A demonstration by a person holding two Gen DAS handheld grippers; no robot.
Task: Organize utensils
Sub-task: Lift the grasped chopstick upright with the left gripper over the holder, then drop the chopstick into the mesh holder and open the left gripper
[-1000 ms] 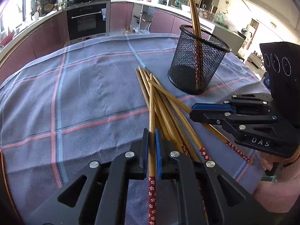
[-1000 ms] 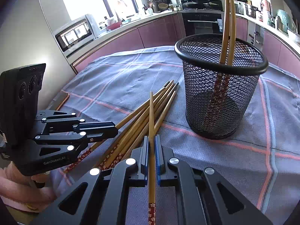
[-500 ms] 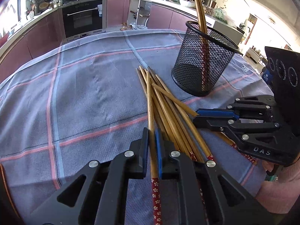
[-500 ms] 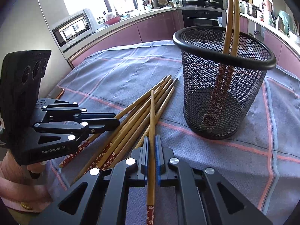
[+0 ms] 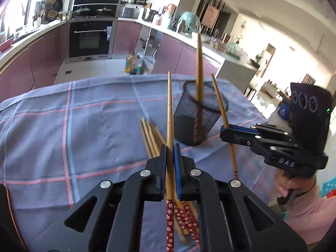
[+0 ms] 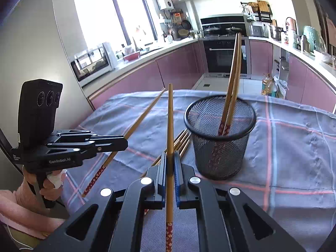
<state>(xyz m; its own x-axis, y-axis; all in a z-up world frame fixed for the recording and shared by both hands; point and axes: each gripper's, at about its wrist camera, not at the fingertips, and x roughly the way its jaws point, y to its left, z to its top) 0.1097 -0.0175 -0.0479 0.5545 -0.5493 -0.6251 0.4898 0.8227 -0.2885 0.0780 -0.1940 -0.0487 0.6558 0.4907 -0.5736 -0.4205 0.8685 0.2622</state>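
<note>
The left gripper point(image 5: 170, 155) has its jaws clamped on a chopstick point(image 5: 169, 109) that runs up between them, its plain tip raised left of the mesh holder point(image 5: 199, 121) and its red flowered end trailing back under the gripper body. The right gripper point(image 6: 170, 163) likewise has its jaws pressed onto a second chopstick point(image 6: 170, 121), held near its middle, tip up and just left of the mesh holder. Seen from the left wrist, that same stick slants across the front of the holder's rim, pinched at the right gripper's blue pads.

Two chopsticks point(image 6: 232, 77) already stand in the mesh holder, leaning on its far rim. The loose bundle point(image 5: 150, 134) lies on the checked cloth point(image 5: 84, 130) covering the bench, just left of the holder's base.

The near ends of that bundle are hidden under both grippers, so its count cannot be told. The lifted sticks look slightly blurred.
</note>
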